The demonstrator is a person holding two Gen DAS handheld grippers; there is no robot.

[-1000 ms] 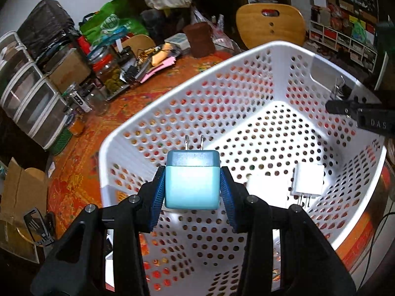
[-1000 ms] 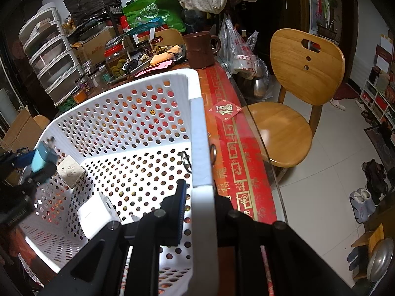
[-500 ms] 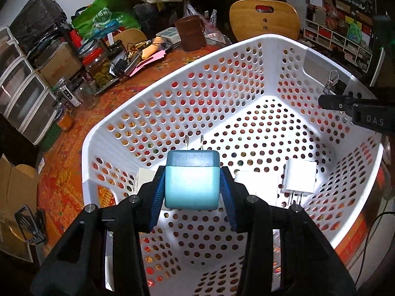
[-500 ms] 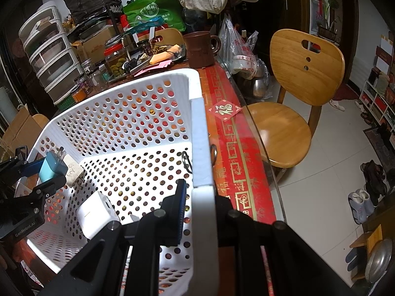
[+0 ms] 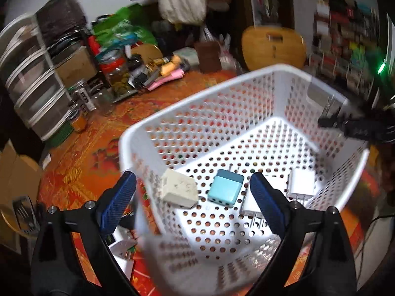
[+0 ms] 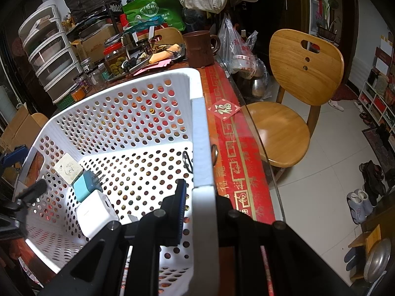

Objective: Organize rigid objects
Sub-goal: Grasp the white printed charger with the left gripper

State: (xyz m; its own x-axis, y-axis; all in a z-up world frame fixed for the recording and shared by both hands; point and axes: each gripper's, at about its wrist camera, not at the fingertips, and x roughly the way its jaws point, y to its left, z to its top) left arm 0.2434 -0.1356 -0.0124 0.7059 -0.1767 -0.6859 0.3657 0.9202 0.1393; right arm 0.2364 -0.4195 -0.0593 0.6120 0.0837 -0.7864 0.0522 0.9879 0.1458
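Observation:
A white perforated basket (image 5: 187,113) stands on the orange table. Inside lie a teal charger (image 5: 226,188), a cream adapter (image 5: 179,191) and white chargers (image 5: 300,182). My left gripper (image 5: 195,202) is open and empty above the basket's near corner. My right gripper (image 6: 197,212) is shut on the basket's rim (image 6: 201,143), one finger inside, one outside. The right wrist view shows the teal charger (image 6: 86,186), the cream adapter (image 6: 68,168) and a white charger (image 6: 96,209) on the basket floor.
Another white charger (image 5: 123,254) lies on the table outside the basket's near corner. Jars (image 5: 118,76), drawers (image 5: 32,93) and a brown mug (image 6: 200,49) crowd the table's far side. A wooden chair (image 6: 291,98) stands past the table edge.
My left gripper opened and let go of the teal charger, which now lies on the basket floor. The left gripper pulled back toward the near corner. The right gripper kept its hold.

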